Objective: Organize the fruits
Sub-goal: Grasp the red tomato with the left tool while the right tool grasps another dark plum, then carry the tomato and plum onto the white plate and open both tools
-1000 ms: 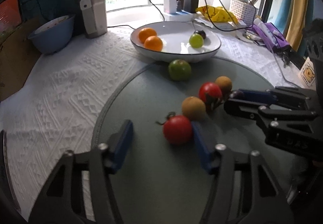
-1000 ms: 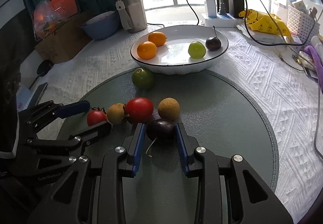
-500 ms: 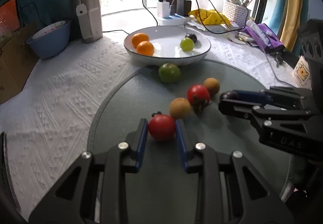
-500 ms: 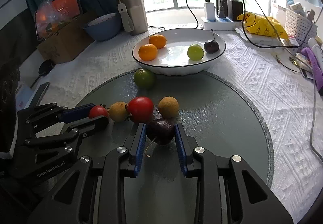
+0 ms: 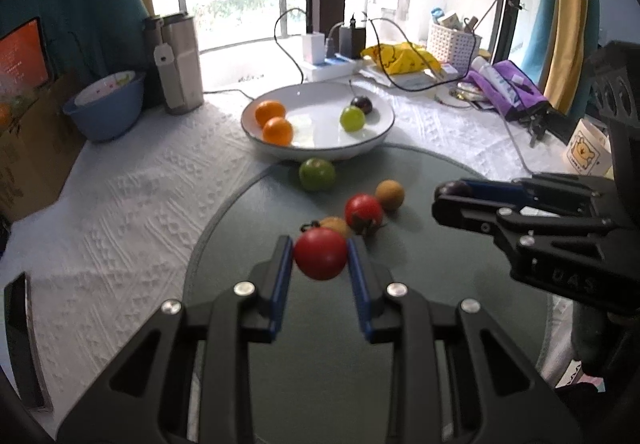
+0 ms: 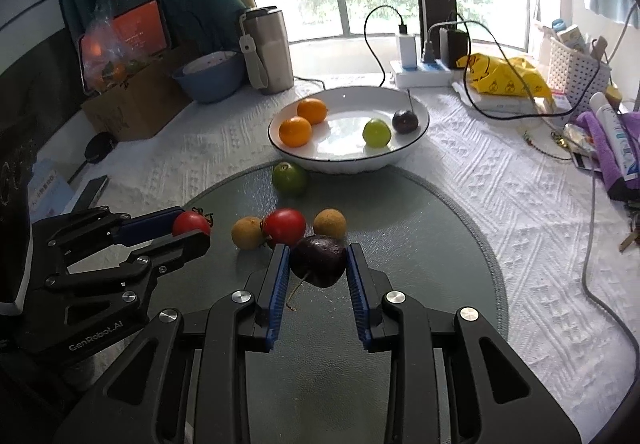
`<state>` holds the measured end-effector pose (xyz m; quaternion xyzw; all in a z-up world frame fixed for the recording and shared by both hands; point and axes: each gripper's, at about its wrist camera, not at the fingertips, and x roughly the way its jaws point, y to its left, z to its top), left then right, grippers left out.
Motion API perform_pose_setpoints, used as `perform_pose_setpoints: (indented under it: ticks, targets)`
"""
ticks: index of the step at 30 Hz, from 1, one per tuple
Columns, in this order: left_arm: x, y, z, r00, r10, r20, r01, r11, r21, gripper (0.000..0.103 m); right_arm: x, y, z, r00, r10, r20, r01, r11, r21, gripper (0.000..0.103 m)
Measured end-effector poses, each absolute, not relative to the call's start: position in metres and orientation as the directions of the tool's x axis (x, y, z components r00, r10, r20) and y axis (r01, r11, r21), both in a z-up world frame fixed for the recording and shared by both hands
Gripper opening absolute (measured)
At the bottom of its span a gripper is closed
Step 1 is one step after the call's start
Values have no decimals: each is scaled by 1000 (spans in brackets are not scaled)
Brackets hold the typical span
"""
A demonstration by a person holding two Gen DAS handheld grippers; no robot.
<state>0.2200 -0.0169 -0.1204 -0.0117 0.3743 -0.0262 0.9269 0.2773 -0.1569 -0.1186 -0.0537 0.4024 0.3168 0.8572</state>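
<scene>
From the left wrist I see my left gripper (image 5: 320,254) clamped on a red tomato (image 5: 320,253), pads touching both its sides. Just beyond its tips sit a brown fruit (image 5: 335,225), a second tomato (image 5: 363,209) and another brown fruit (image 5: 389,195); farther ahead a green fruit (image 5: 317,174) rests against the white bowl (image 5: 276,148), which holds two oranges, a green fruit and a dark one. To the right, my right gripper (image 5: 454,194) pinches a dark plum (image 5: 452,188).

From the right wrist, that gripper (image 6: 318,262) is closed on the plum (image 6: 318,260), its stem hanging below. To the left, the left gripper (image 6: 191,230) holds its tomato (image 6: 190,223). The bowl (image 6: 416,140) lies well ahead.
</scene>
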Motion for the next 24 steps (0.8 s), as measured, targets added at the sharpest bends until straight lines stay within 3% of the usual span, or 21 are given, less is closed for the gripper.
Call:
perform_pose_setpoints:
  ticks: [24]
  targets:
    - [243,-42,-76,764,-62,-642,69,998,-14,29,301,-186,-79,550,525,-649,-576,802,161,31]
